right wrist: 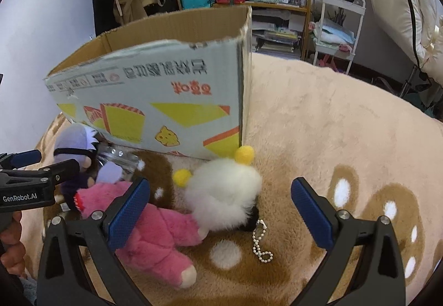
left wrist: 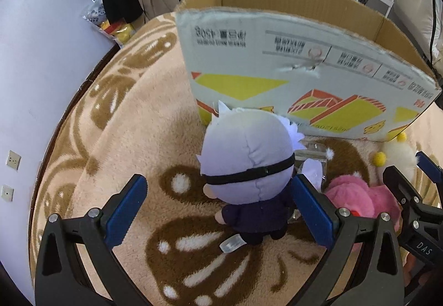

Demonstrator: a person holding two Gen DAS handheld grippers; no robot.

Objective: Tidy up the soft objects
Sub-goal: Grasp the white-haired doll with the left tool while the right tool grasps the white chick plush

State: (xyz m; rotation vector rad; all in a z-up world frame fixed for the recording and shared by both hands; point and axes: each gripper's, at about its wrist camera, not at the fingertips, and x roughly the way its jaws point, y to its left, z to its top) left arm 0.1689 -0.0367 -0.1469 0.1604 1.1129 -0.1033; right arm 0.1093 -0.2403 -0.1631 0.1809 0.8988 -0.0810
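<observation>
- Nothing looked sorted yet: what showed of the cardboard box (left wrist: 290,4) interior was bare, though its floor was hidden
- The lilac-haired doll (left wrist: 249,167) stood on the blanket (left wrist: 124,117) against the box's front wall, between the wide-open fingers of the left hand-held gripper (left wrist: 218,211), not gripped
- The pink plush (right wrist: 155,228) and white fluffy plush (right wrist: 224,195) lay touching before the box's near corner; the right hand-held gripper (right wrist: 221,214) hung open around them, holding nothing
- All three toys remained to be boxed, as I judged it
</observation>
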